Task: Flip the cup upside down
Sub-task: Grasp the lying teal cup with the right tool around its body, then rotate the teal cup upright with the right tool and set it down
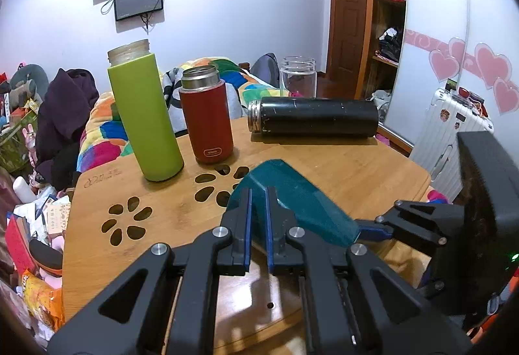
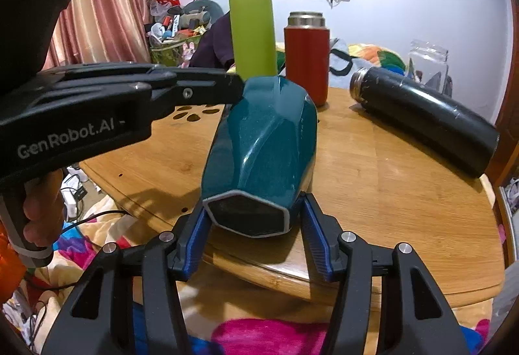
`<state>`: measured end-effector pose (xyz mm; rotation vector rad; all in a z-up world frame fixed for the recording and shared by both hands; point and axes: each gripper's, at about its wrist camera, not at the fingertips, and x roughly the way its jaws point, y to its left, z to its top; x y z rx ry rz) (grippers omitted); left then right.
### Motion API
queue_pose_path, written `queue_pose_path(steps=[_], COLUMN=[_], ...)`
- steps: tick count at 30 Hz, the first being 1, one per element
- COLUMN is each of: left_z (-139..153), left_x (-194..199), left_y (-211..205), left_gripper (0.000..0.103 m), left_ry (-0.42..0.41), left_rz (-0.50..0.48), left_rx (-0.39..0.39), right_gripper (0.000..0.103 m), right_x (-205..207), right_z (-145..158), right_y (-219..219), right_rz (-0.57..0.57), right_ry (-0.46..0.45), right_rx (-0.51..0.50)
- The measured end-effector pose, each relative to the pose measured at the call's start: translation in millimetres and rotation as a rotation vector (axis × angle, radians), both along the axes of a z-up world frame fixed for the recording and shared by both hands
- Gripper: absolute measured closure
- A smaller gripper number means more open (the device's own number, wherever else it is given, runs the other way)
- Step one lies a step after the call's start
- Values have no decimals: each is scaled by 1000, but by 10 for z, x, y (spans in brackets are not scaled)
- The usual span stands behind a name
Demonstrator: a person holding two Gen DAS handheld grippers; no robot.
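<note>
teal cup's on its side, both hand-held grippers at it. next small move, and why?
Probably close the right hand-held gripper on the base end of the teal cup: its fingers straddle that end, still open, while the left hand-held gripper looks pinched on the far end. The cup still lies on the table.

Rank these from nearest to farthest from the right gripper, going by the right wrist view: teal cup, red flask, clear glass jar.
1. teal cup, lying on its side, its base between the open fingers of the right gripper.
2. red flask, upright, past the cup's far end.
3. clear glass jar, at the table's far right edge, behind the lying black flask.
</note>
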<state>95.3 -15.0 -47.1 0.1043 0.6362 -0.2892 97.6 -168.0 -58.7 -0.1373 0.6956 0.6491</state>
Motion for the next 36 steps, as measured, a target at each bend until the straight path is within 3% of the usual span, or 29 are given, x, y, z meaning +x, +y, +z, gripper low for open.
queue_pose_path(steps=[19,27,36], left_z=[65,58,36], left_x=[50,183,322], left_y=[126,251,277], left_gripper=[98,103,103], left_ry=[-28,-23,-34], left_rz=[4,25,57], left_rx=[-65,-100,-82], right_gripper=[53,54,56], right_x=[15,106,230], right_z=[225,262,249], right_y=[47,136,138], right_rz=[6,24,26], right_ry=[-160,-178,-170], right_rx=[-23,-24,21])
